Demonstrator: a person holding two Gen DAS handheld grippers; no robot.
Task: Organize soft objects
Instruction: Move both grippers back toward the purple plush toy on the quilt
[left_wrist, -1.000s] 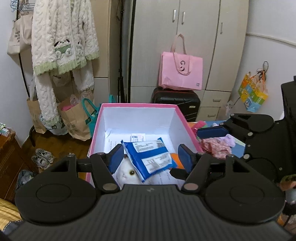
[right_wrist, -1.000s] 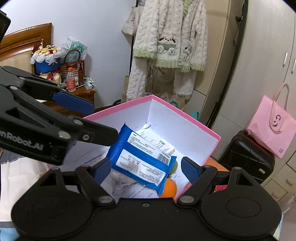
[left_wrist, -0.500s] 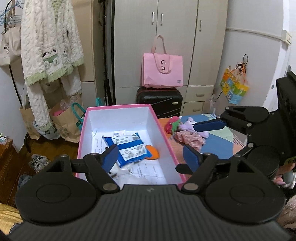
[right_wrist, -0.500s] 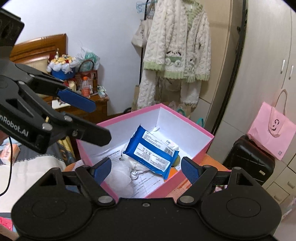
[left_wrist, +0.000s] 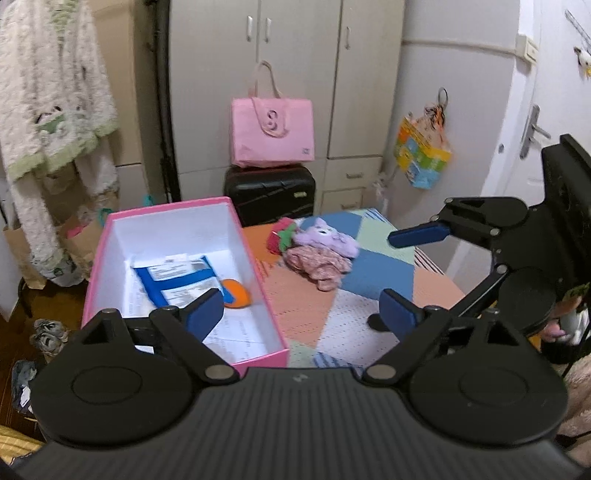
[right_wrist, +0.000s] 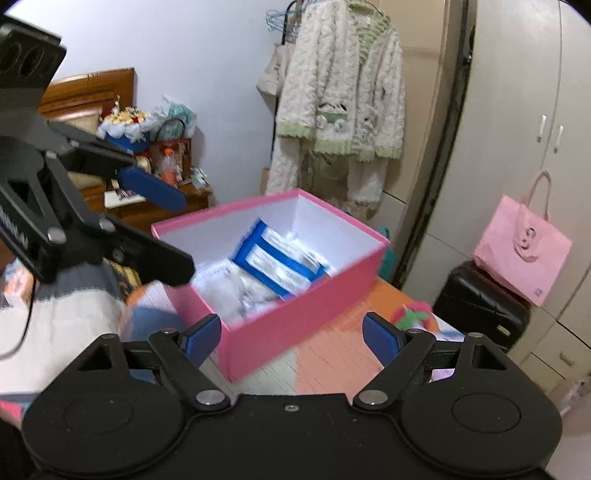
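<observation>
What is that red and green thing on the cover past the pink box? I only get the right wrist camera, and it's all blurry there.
Observer: The left wrist camera shows a small red and green soft thing, and a fluffy purple plush animal sits right against it.
Child: Is anything else soft over there?
Observer: Yes, a crumpled pink patterned cloth lies just in front of the plush animal, touching it.
Child: Does the box only have the blue packet and papers in it?
Observer: No. In the pink cardboard box an orange round thing peeks out at the corner of the blue and white packet.
</observation>
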